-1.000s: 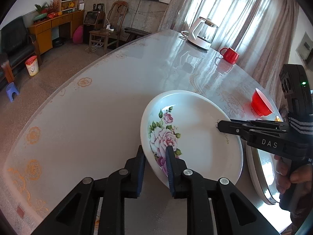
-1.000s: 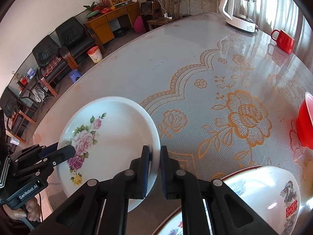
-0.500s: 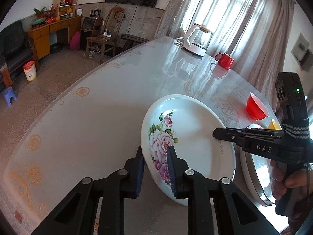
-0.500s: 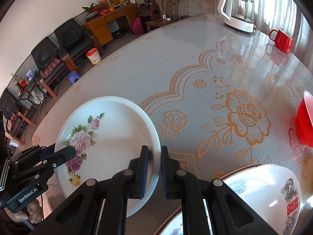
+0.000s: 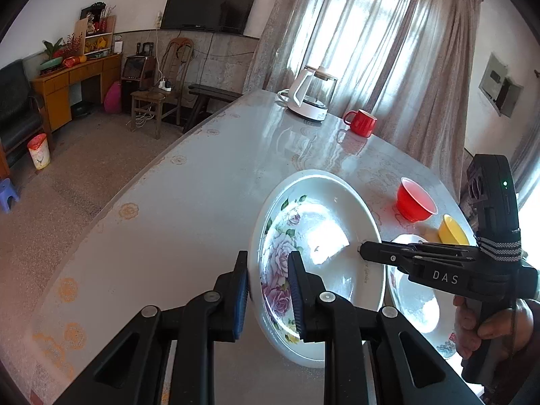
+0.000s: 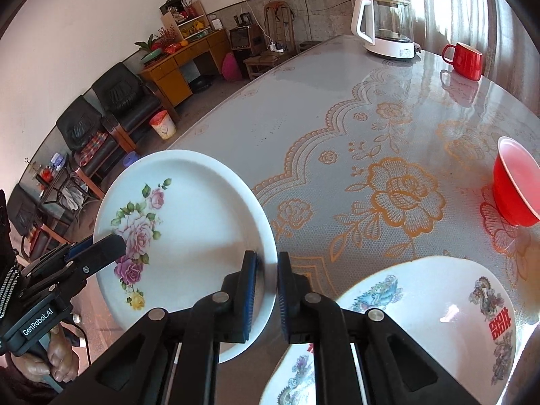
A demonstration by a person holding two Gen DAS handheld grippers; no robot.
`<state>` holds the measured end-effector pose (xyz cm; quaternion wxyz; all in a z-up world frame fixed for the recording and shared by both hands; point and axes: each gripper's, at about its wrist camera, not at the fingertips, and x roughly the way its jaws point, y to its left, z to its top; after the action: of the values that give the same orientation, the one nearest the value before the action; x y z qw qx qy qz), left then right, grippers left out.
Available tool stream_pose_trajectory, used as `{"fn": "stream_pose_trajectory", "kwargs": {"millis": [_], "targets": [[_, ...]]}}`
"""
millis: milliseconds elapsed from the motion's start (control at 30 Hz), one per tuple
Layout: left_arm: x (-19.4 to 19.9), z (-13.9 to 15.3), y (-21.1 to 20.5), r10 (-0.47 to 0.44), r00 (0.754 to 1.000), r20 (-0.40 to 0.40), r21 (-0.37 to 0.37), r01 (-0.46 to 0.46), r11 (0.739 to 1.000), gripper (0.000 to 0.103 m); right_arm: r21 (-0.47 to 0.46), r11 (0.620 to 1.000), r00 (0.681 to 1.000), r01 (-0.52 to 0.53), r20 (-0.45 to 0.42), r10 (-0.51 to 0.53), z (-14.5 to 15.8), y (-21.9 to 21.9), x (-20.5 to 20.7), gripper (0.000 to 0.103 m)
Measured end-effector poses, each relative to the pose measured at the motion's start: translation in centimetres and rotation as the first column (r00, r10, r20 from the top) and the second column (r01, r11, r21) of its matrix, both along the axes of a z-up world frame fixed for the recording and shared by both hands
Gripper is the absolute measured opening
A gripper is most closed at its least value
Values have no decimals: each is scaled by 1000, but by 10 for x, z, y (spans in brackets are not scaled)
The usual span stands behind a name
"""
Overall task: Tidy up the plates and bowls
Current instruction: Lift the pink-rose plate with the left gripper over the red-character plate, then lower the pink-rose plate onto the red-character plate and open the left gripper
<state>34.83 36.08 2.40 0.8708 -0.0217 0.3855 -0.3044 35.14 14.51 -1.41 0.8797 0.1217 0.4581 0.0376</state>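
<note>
A white plate with pink roses [image 5: 324, 249] [image 6: 189, 216] hangs in the air above the table, tilted. My left gripper [image 5: 268, 290] is shut on its near rim, and it shows in the right wrist view [image 6: 101, 246] at the plate's left edge. My right gripper [image 6: 266, 290] is shut on the opposite rim, and it shows in the left wrist view [image 5: 362, 248]. Below to the right a white bowl with red characters [image 6: 438, 303] sits on a patterned plate [image 6: 297, 374]. A red bowl [image 6: 516, 182] [image 5: 415, 200] and a yellow bowl [image 5: 452, 231] stand further right.
The table [image 6: 303, 108] has a glossy cover with orange lace flowers. A white and glass kettle [image 5: 312, 96] [image 6: 384, 27] and a red mug [image 5: 361, 121] [image 6: 464, 59] stand at the far end. Chairs, a desk and a bin stand on the floor to the left.
Both grippers have lifted the rose plate off the table and raised it, tilting it. The views have risen, bringing the yellow bowl and the bowl beneath into sight.
</note>
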Motion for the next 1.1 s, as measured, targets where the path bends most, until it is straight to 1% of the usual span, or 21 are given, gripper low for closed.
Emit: {"fn": "stream_pose_trajectory", "kwargs": {"millis": [200,333,433,567,700,867,1000,1100], "targets": [[-8,18,-15,-63,997,42,-11,63,998,22,2,999,998,49,37,-49,13,-9,-16,11],[-15,28,-32,-129,990,56,-27,130,991,22,0,995,993,96,67,-95,25,-23,-35,10],[-22,33,-49,-193,980,57,-34,195,980,22,-5,990,987,141,78,-140,32,-34,-53,10],[-35,36,-77,-280,958,58,-28,282,959,22,-11,977,974,213,81,-211,40,-54,-82,10],[-48,33,-102,-354,934,40,-17,355,935,22,-27,960,959,277,64,-275,41,-72,-111,10],[-59,22,-127,-410,912,-1,7,410,912,22,-32,941,941,338,29,-337,33,-92,-138,10],[-64,10,-140,-424,905,-31,46,425,904,22,-29,932,932,362,-2,-362,23,-102,-152,10],[-65,2,-147,-417,908,-41,77,419,905,22,-51,928,929,369,-23,-370,15,-105,-152,10]]}}
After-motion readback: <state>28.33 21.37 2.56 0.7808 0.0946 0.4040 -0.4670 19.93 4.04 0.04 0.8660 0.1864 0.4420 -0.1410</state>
